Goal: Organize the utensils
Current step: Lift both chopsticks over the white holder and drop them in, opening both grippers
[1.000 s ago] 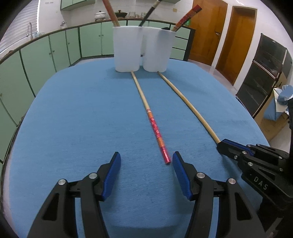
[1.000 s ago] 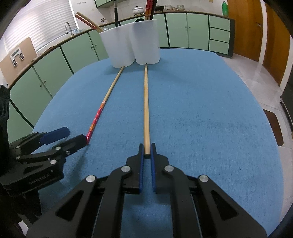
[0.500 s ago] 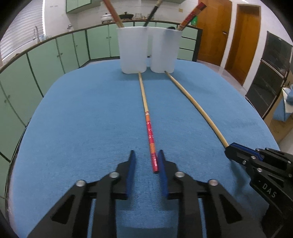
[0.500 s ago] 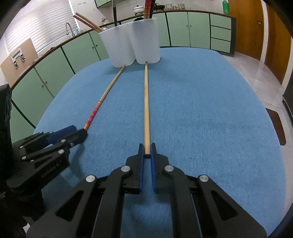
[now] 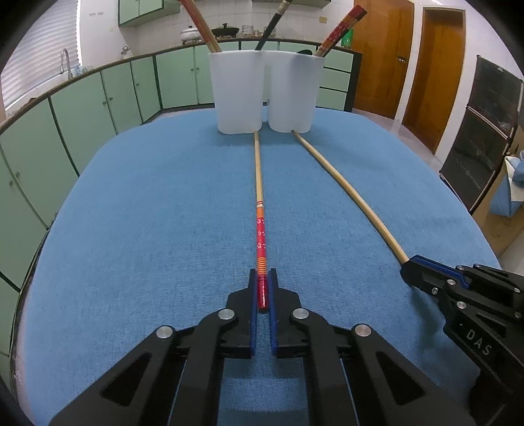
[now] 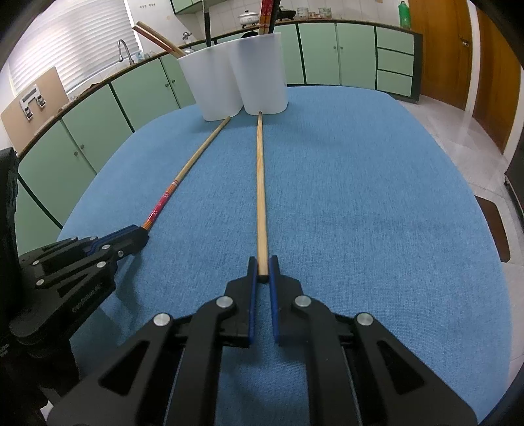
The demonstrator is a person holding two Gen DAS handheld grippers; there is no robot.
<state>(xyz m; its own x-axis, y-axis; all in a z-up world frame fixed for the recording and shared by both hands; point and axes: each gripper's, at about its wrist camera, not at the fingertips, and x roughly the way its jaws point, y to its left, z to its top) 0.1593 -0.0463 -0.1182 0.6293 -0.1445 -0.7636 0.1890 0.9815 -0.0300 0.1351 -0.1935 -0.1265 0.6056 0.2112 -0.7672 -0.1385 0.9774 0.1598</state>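
Two long chopsticks lie on the blue tablecloth (image 5: 131,229), their far tips at the base of two white holder cups (image 5: 239,95). The red-ended chopstick (image 5: 260,229) has its near end pinched between the blue pads of my left gripper (image 5: 262,278), which is shut on it. The plain wooden chopstick (image 6: 260,196) has its near end clamped in my right gripper (image 6: 262,265), also shut. In the left wrist view the right gripper (image 5: 409,265) sits at the right, holding the plain chopstick (image 5: 347,186). In the right wrist view the left gripper (image 6: 140,234) grips the red-ended chopstick (image 6: 183,173).
The white cups (image 6: 242,75) at the table's far edge hold several other chopsticks (image 5: 340,29) standing at angles. Green kitchen cabinets (image 5: 82,108) run behind the table, a sink tap (image 5: 65,59) at far left, wooden doors (image 5: 435,65) at right. The tablecloth (image 6: 376,213) spreads to either side.
My left gripper closed from wide open onto the red end of the chopstick, and the chopstick now lines up straight between its pads. The right gripper stayed shut on the plain chopstick.
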